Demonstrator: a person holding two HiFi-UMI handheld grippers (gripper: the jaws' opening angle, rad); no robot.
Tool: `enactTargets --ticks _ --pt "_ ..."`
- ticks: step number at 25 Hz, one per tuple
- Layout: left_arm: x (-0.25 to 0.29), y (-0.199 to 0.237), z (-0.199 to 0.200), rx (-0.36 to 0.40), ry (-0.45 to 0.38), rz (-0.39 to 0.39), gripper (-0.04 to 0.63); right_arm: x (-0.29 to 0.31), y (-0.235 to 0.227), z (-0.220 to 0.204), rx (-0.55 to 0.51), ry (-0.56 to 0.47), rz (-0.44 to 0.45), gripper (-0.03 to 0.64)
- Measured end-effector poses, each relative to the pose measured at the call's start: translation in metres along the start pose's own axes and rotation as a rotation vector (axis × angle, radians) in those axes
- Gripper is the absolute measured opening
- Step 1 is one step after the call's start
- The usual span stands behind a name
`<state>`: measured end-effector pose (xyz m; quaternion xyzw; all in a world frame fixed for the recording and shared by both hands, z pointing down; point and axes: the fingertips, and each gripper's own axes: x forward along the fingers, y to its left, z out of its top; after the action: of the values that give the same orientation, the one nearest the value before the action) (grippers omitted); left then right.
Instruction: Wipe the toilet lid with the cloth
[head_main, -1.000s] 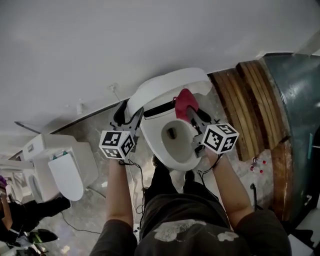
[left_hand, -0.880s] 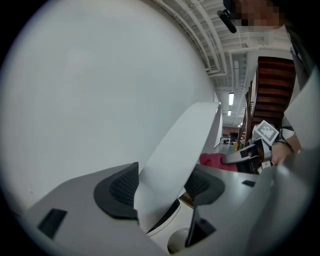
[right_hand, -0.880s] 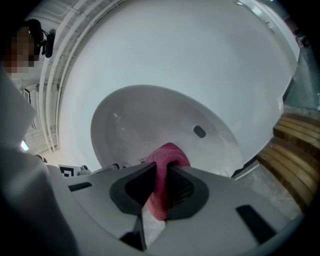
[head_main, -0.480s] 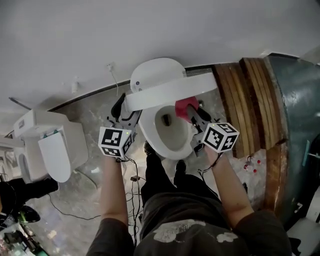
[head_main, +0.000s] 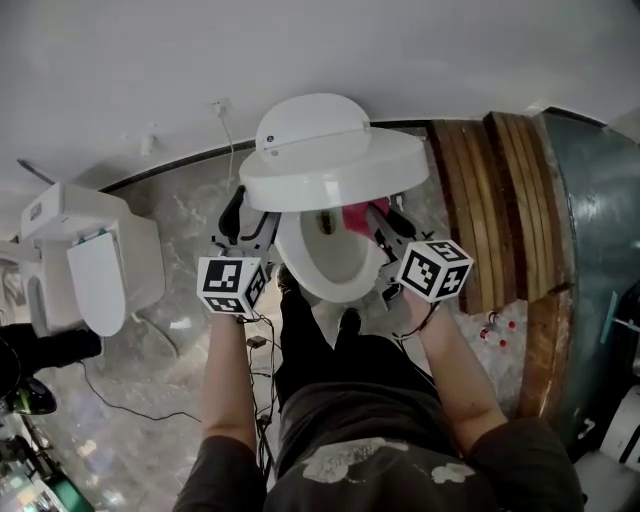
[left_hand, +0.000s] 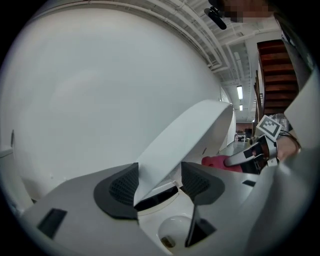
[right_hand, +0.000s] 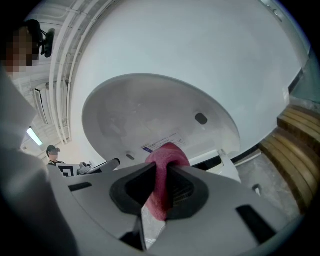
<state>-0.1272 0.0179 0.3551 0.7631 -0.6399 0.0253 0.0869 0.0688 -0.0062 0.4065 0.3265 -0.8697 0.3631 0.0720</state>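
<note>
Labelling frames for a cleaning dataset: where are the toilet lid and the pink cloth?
toilet lid (right_hand: 150, 115): right gripper view, on its flat labelled face.
pink cloth (right_hand: 167, 156): right gripper view, on its rounded top fold.

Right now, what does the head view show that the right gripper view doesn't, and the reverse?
Only the head view: a second toilet at the left and the person's own legs. Only the right gripper view: the lid's underside with its label, and the right gripper's jaws closed on the cloth. Both: the lid, the pink cloth, the wooden planks.
</note>
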Motion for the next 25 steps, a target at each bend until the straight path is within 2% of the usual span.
enactTargets --ticks 5,8,12,20,25 --pt "-0.032 -0.017 0.000 -0.032 0.026 0.021 0.268 -0.037 -0.006 -0.002 0.008 -0.015 -0.025 0.049" --pt "-0.053 -0.030 0.018 -0.061 0.016 0.017 0.268 -0.069 -0.017 0.012 -0.002 -0.028 -0.060 0.049" --pt "-0.066 -0.039 0.055 -0.073 -0.038 -0.005 0.267 -0.106 -0.031 0.045 -0.069 -0.052 -0.103 0.049" --pt "-0.035 -0.044 0.108 -0.026 -0.091 -0.105 0.265 -0.125 -0.017 0.122 -0.153 -0.213 -0.174 0.049" --pt "-0.001 -0.045 0.112 0.008 -0.056 -0.160 0.262 -0.126 -0.004 0.151 -0.133 -0.313 -0.205 0.049"
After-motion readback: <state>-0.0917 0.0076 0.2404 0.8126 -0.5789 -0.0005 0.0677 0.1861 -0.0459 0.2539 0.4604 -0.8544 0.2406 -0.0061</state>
